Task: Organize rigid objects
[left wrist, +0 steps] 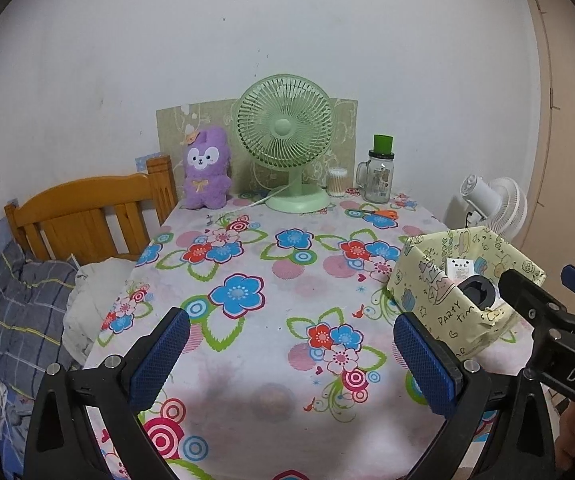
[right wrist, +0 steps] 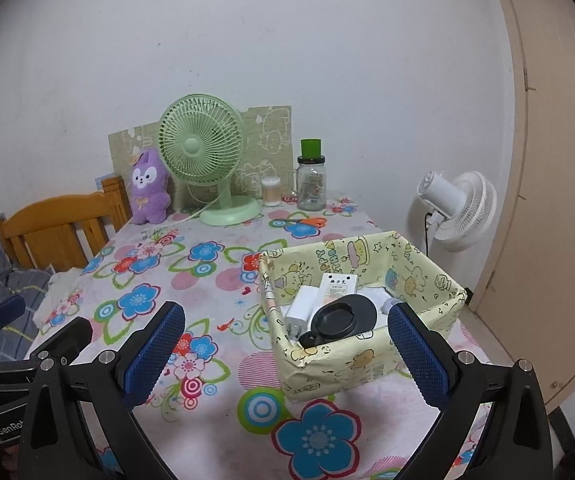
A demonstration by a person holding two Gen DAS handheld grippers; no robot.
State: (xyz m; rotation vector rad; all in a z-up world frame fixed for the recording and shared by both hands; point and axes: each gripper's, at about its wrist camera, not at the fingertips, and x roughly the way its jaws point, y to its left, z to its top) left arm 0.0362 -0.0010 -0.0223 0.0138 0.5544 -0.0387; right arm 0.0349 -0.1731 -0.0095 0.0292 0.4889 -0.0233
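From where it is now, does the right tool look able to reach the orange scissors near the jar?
Probably yes. The right tool is open and empty, and the scissors lie flat on bare tablecloth beyond the yellow box, which it would need to pass over.

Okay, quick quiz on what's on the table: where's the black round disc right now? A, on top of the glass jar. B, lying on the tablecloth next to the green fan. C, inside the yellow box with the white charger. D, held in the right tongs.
C: the right wrist view shows the black disc lying inside the yellow box beside the white charger, and both tongs are open and hold nothing.
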